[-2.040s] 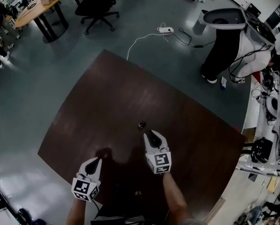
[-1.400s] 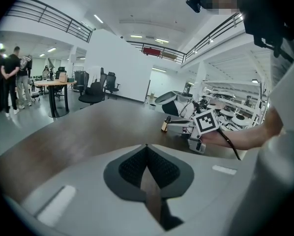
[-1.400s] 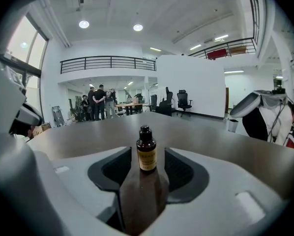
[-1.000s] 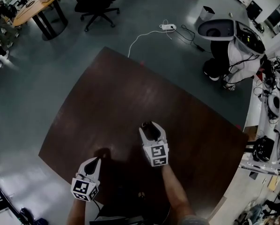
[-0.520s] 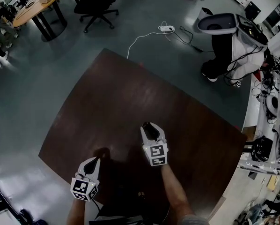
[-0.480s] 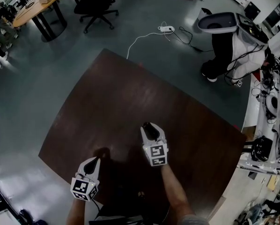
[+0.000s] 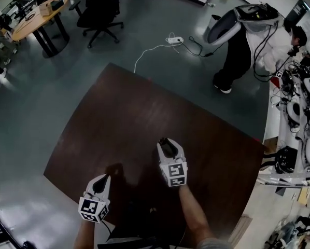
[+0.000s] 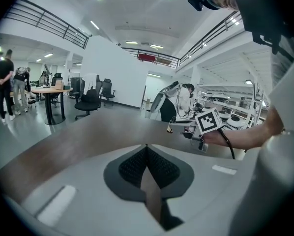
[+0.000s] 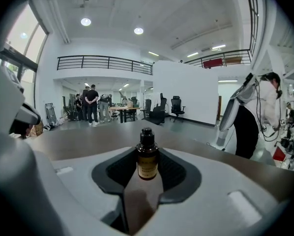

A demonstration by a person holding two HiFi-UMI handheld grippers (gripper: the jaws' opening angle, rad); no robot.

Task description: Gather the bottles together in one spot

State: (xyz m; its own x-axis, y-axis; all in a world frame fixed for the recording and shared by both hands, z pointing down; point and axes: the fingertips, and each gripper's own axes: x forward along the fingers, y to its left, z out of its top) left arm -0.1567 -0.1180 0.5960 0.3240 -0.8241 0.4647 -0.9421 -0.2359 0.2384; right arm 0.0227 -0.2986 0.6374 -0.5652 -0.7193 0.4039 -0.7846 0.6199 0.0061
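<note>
Right gripper (image 7: 164,141) farther forward, tight on bottle (image 9: 147,156)

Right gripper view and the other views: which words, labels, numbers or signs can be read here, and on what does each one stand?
No text can be quoted; nothing is legible.
Label on the bottle: print is there, but too blurred to read.
The marker cubes: black-and-white square patterns only, no letters or numbers.
The red panel on the balcony railing: too small to read.
</note>
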